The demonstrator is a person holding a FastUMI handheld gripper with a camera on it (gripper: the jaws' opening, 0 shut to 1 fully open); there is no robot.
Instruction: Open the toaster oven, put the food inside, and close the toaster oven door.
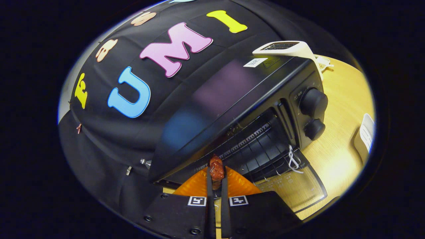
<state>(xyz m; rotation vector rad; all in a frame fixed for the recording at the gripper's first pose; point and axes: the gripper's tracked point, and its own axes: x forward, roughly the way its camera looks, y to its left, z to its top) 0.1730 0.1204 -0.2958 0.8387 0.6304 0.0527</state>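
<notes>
A small reddish-brown piece of food (216, 170), likely light and soft, is pinched between the nearly closed fingers (216, 181) at its lower half, just before the open toaster oven (232, 109) on the table (338, 156).

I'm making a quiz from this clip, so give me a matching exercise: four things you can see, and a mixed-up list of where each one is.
Things:
1. food piece
2. oven door
3. two knobs
4. white toaster

Places or states:
A. behind the toaster oven
B. on the oven's front panel
C. pinched between the gripper jaws
D. folded down open

Pairs: 1-C, 2-D, 3-B, 4-A
</notes>
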